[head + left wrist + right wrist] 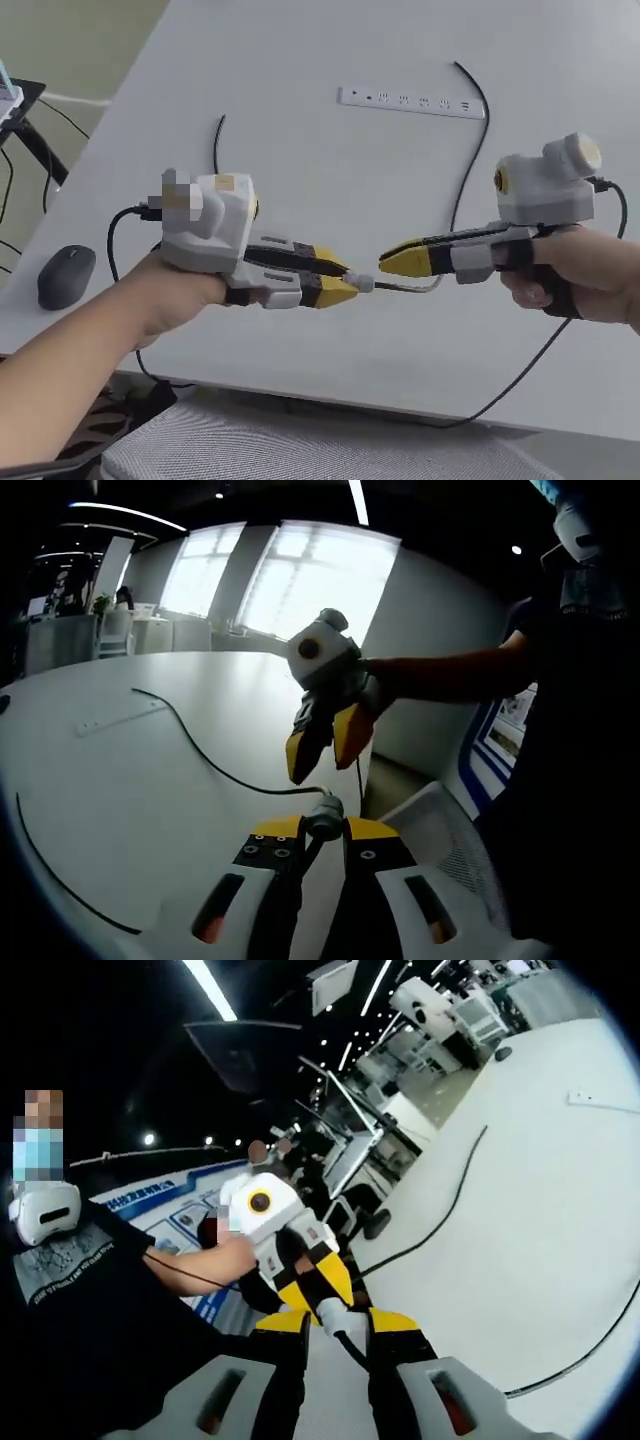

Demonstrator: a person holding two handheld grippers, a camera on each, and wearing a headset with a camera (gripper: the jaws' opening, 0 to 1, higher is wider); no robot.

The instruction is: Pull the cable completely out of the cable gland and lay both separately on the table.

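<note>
arms enter the head view from the lower left and the right edge, held level over the near edge of the white surface [300,150]. the left hand [185,290] wraps its grip with the left gripper [352,282] pointing right. the right hand [560,275] aims the right gripper [385,263] left, so the yellow tips sit just apart at frame centre. the left jaws pinch the grey gland [366,284] between their tips, part closed around it; in the left gripper view it sits at lower centre between them. the black cable [465,185] is not yet out of the gland: it leaves it toward the right gripper, loops under that gripper and runs up the surface to the upper right, past a power strip [410,101]. in the right gripper view the right jaws stand spread with the cable lying in the gap between them; whether either jaw touches it i cannot tell. a mouse [66,275] lies at far left.
</note>
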